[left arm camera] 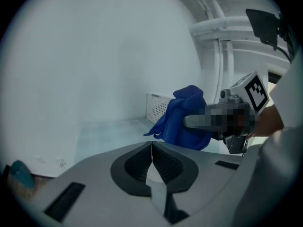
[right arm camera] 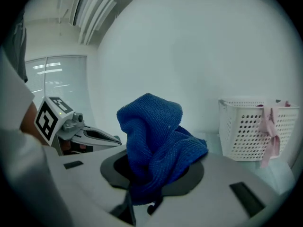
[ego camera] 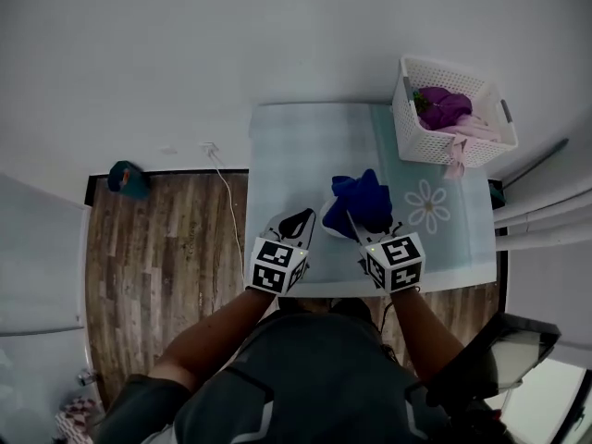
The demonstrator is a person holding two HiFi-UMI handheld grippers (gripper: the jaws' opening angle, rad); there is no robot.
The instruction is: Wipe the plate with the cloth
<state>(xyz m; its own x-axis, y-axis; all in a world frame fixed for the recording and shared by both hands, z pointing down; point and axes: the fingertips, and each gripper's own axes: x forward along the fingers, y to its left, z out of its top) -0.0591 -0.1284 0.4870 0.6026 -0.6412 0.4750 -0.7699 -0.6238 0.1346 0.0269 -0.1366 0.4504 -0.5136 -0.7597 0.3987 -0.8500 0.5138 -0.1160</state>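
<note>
The blue cloth [ego camera: 361,203], bunched and pinched in the right gripper [right arm camera: 150,186], sits over the table [ego camera: 296,146] well short of the white basket [ego camera: 430,146]. Its long axis runs out along the jaws, peak away from the person. The left gripper [left arm camera: 152,155], farther from the basket, is pressed together, empty. Wiping seems not begun, and no plate shows plainly, so the next move calls for finding it.

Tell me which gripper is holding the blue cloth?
The right gripper, jaws shut on the blue cloth. The left gripper's jaws are closed and empty.
</note>
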